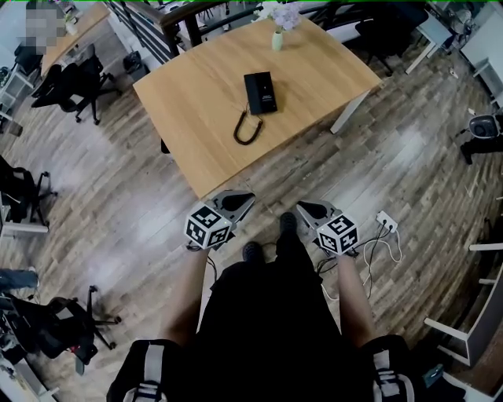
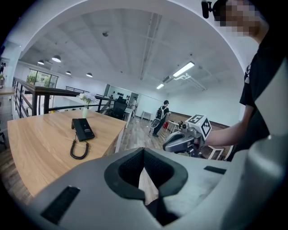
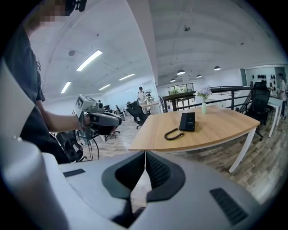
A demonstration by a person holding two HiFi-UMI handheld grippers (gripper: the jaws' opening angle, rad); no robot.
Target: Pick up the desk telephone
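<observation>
The left gripper (image 1: 245, 198) and the right gripper (image 1: 303, 209) are held out side by side over the wooden floor (image 1: 134, 212), each with its jaws pressed together on nothing. Just right of them a white power strip (image 1: 386, 221) lies on the floor with its cables. Beyond, well apart from both grippers, stands the wooden desk (image 1: 322, 74). The black telephone (image 1: 260, 92) lies flat near the desk's middle, and its coiled cord (image 1: 247, 130) curls toward the near edge. At the far edge a small vase (image 1: 277, 40) holds pale flowers (image 1: 284, 15). A dark office chair (image 1: 75, 85) stands off to the left. The telephone's buttons are too small to make out.
</observation>
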